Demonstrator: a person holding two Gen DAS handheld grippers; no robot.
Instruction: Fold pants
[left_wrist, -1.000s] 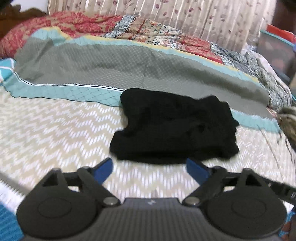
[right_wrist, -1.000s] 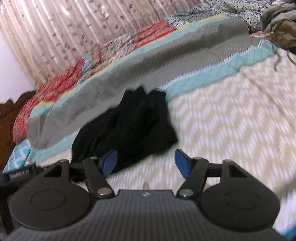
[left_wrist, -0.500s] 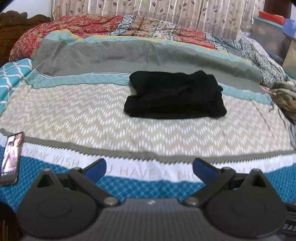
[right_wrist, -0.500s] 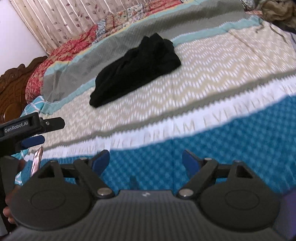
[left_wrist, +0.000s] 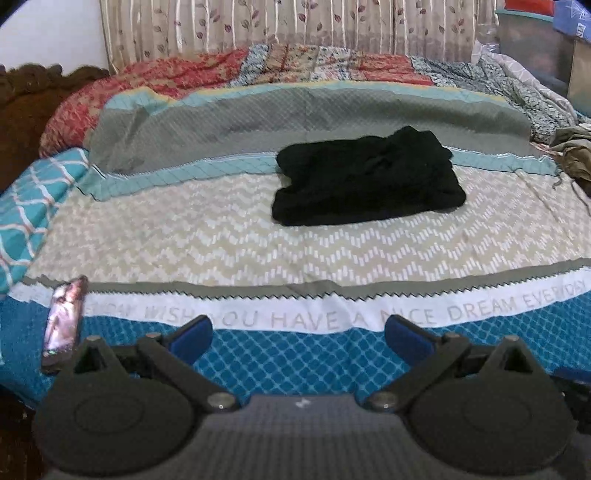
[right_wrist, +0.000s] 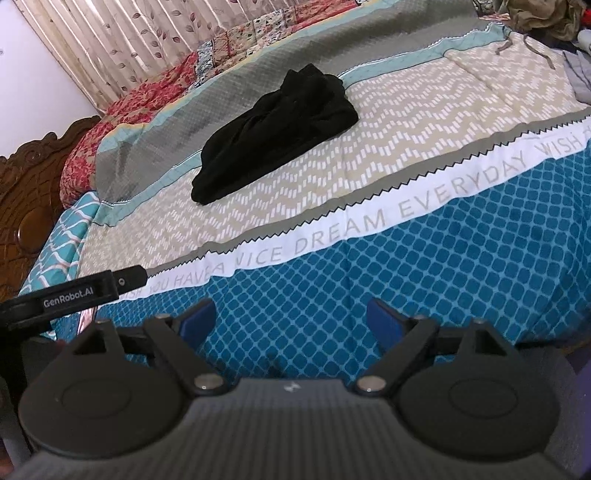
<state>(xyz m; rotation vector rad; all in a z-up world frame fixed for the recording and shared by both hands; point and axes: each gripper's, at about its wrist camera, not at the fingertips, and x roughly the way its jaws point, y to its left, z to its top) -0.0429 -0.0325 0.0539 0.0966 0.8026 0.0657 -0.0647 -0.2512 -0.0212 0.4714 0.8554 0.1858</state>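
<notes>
Both grippers have drawn back from the folded black pants, which lie toward the bed's far edge, the left gripper spread and empty, the right gripper just widened, over bedsheet lettering "WISH YOU HAVE A NICE DREAM EVERYDAY", a "GenRobot.AI" label showing.

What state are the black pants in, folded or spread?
Folded: the black pants lie as a compact layered bundle on the bedspread, no legs spread out.

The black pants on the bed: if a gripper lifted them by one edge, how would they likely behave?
The black pants lie in a soft, creased bundle, so they would probably droop and partly unfold. The cloth looks thin, likely light. Resting on the patterned bedsheet, a push would probably bunch them rather than slide them whole.
</notes>
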